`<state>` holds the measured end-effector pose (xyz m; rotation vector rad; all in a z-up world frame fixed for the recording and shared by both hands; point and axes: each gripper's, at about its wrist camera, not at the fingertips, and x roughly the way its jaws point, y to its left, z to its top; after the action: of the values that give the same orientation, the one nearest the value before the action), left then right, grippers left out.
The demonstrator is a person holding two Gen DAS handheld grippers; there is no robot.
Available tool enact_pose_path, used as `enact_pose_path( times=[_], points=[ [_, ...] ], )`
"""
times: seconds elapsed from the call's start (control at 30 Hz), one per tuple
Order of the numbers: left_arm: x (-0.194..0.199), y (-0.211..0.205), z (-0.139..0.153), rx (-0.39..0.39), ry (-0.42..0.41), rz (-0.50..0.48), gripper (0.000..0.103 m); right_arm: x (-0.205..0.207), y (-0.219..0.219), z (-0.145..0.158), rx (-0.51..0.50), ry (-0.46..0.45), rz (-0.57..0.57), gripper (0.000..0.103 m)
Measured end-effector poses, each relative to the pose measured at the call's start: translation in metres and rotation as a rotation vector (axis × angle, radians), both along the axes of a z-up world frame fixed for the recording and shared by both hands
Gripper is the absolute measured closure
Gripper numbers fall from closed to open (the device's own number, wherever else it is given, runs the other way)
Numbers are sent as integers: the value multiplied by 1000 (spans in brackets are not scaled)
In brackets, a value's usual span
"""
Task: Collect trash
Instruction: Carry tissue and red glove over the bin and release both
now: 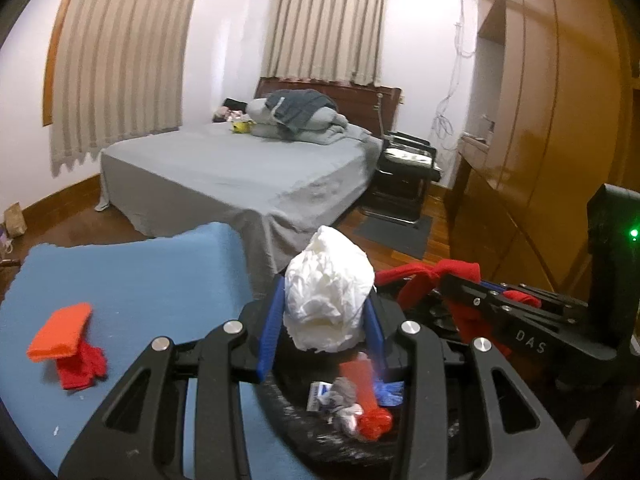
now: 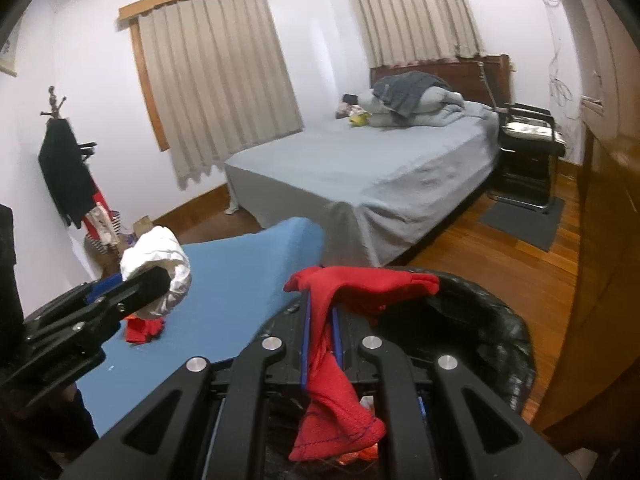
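Two grippers loaded, both over the black-lined trash bin. Our left gripper has its blue pads clamped on a crumpled white plastic bag, jaws partly apart around the wad. Our right gripper is pinched tight on a red cloth; one end flops across the fingertips, the rest hangs down between the linkage arms over the bin opening.

In the left wrist view we see the bin interior right below the white wad: an orange tube, a small white-and-blue carton, grey and white scraps and a red crumpled piece already lying inside. Right gripper shows at the right of that view, red cloth draped over its fingers.

Bin sits at the near right corner of a blue padded surface. Left on that surface, near its left edge: an orange folded piece resting on top of a red crumpled cloth, touching.

Background: grey-sheeted bed with piled bedding at the head, black chair beside it, wooden wardrobe along the right wall, coat stand in the left corner of the right wrist view.
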<state>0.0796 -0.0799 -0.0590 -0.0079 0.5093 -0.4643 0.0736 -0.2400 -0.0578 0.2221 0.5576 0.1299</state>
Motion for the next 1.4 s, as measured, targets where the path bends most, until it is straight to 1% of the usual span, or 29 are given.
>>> enact_pose_path(
  times=[0.1,0.33,0.47,0.63,0.7,0.8,0.83,0.9,0.93,1.03,1.1,1.13,1.17,1.2,1.23,1.3,1.33,1.4],
  points=[
    [-1,-15,-4,5,-2,-19,67,-3,-11,-5,-3,11,-28,94],
    [7,-44,-23,22,36,-56,67,-3,-37,-19,3,38,-78,94],
    [16,-54,-34,30,69,-65,67,0,-49,-33,2,66,-94,94],
    [33,-62,-54,50,112,-78,67,9,-58,-55,1,120,-101,94],
    [39,-65,-63,59,136,-88,66,12,-59,-63,4,139,-102,90],
    [47,-65,-75,69,162,-88,65,16,-61,-74,6,170,-109,90],
    [49,-65,-79,70,170,-91,63,17,-62,-77,7,176,-112,90],
    [52,-68,-83,69,180,-95,60,19,-62,-83,8,192,-115,83],
    [54,-68,-84,67,187,-98,57,19,-63,-85,6,198,-118,82],
    [56,-67,-88,64,195,-98,46,19,-64,-88,6,207,-123,79],
    [57,-65,-88,62,196,-91,43,17,-65,-88,4,207,-130,72],
    [59,-63,-87,63,195,-85,42,17,-65,-87,3,205,-134,70],
    [59,-62,-86,65,193,-80,38,16,-65,-86,0,202,-139,64],
    [59,-57,-84,66,183,-69,37,15,-65,-84,-2,198,-143,55],
    [59,-56,-82,66,177,-60,36,13,-65,-83,-6,194,-148,51],
    [59,-47,-76,62,162,-39,31,11,-63,-79,-21,181,-161,29],
    [59,-41,-72,61,152,-22,26,9,-61,-76,-32,170,-167,25],
    [59,-27,-65,61,131,9,20,7,-57,-69,-44,150,-176,8]
  ],
)
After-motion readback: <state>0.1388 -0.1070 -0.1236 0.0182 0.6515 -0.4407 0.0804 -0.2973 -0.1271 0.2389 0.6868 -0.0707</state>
